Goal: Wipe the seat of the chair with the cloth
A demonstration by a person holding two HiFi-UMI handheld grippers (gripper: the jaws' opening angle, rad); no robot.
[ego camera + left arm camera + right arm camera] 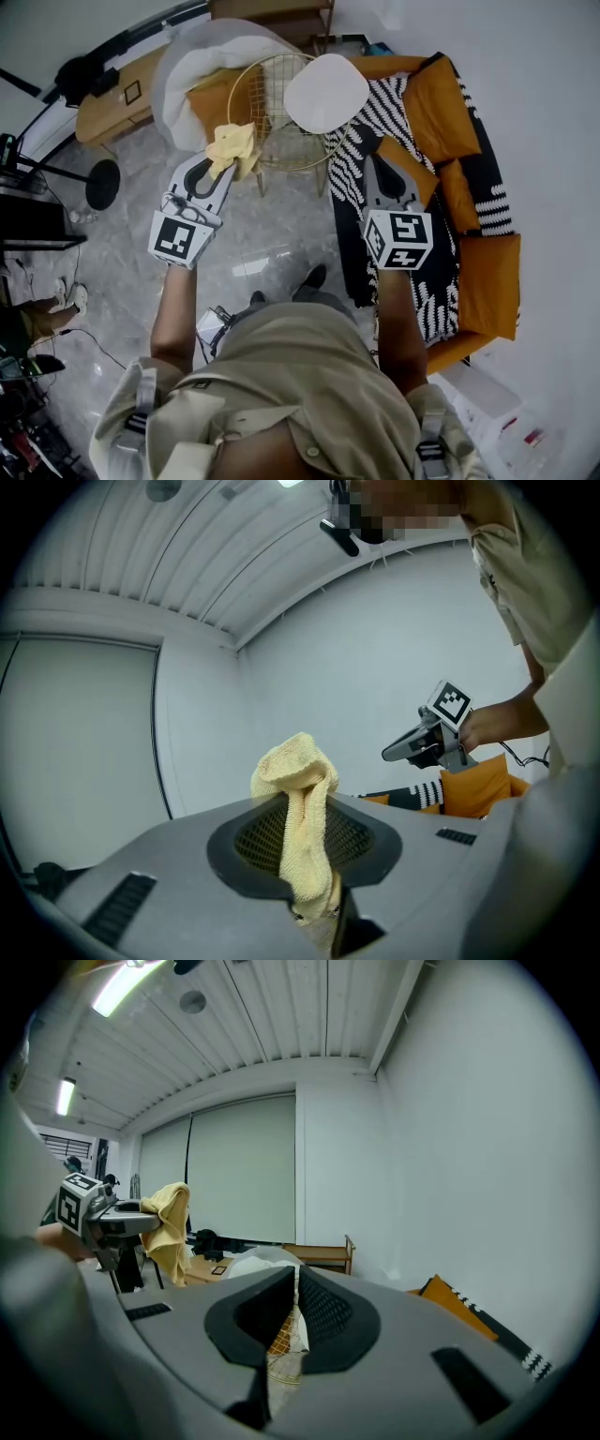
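The left gripper (217, 171) is clamped on the yellow cloth (232, 147), which bunches above the jaws and trails in a long fold down between them. The chair (274, 131), a gold wire shell, lies just ahead of and, I judge, below those jaws, a little towards the right gripper's side, so the left is the nearer one to bring the cloth down. The right gripper (384, 178) holds nothing, its jaws a narrow slit apart; no writing is legible, only square markers.
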